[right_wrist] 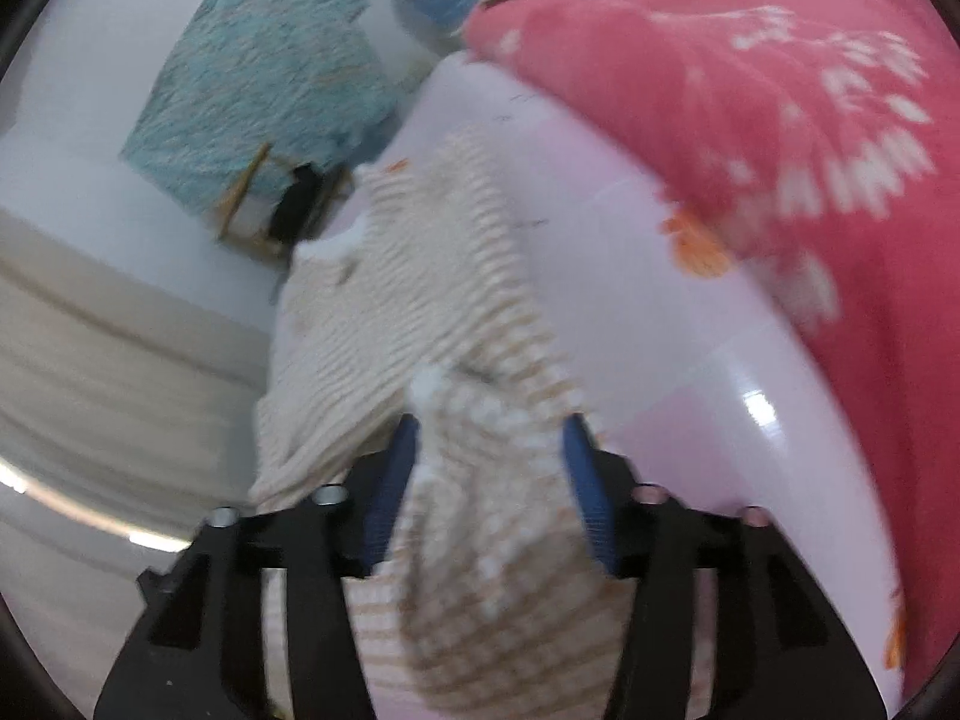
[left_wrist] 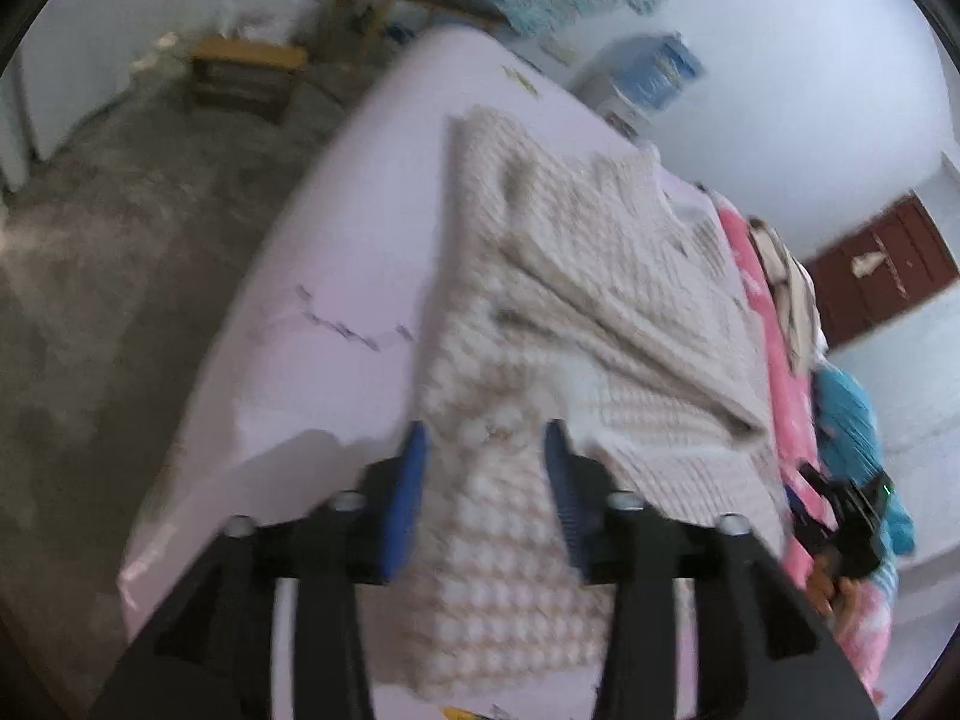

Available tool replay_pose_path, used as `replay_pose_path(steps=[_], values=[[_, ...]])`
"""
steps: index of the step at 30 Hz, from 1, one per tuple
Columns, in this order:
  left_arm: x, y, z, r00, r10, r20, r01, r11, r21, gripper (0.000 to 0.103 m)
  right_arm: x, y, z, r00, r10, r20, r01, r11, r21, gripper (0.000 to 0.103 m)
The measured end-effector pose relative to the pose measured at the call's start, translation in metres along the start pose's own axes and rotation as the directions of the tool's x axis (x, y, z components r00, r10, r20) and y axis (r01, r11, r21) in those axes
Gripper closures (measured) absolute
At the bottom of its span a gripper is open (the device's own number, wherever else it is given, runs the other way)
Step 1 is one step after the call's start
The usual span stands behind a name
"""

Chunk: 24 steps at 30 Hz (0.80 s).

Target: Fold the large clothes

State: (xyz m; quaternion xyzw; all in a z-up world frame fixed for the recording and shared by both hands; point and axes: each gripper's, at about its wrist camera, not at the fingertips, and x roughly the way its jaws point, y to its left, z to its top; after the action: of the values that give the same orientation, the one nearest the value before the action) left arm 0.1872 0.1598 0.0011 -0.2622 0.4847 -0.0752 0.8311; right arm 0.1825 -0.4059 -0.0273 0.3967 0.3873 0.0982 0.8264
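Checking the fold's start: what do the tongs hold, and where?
Both tongs, left and right, have the beige knit garment bunched between their fingers; which part, unclear.

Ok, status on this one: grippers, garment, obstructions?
Left gripper, right gripper: fabric between jaws, grip unclear. Beige sweater rumpled on bed. Pink quilt alongside.

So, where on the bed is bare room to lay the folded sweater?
Bare sheet lies left of the sweater, toward the floor edge. A narrower strip lies between sweater and pink quilt. The quilt side is crowded.
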Motion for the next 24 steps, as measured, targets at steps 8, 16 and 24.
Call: replay_pose_path(steps=[8, 16, 24], values=[[-0.035, -0.047, -0.023, 0.991, -0.122, 0.058, 0.105, 0.965, 0.242, 0.059, -0.039, 0.059, -0.050, 1.000, -0.005, 0.031, 0.014, 0.948, -0.317, 0.049], [0.040, -0.080, -0.082, 0.988, 0.080, -0.132, -0.015, 0.903, 0.430, 0.059, 0.035, 0.088, -0.141, 0.952, -0.287, -0.104, 0.150, 0.737, -0.660, 0.059], [0.002, -0.083, -0.081, 0.999, -0.010, -0.038, 0.027, 0.881, 0.473, 0.061, 0.000, 0.102, -0.137, 0.957, -0.287, -0.036, 0.195, 0.730, -0.655, 0.062]])
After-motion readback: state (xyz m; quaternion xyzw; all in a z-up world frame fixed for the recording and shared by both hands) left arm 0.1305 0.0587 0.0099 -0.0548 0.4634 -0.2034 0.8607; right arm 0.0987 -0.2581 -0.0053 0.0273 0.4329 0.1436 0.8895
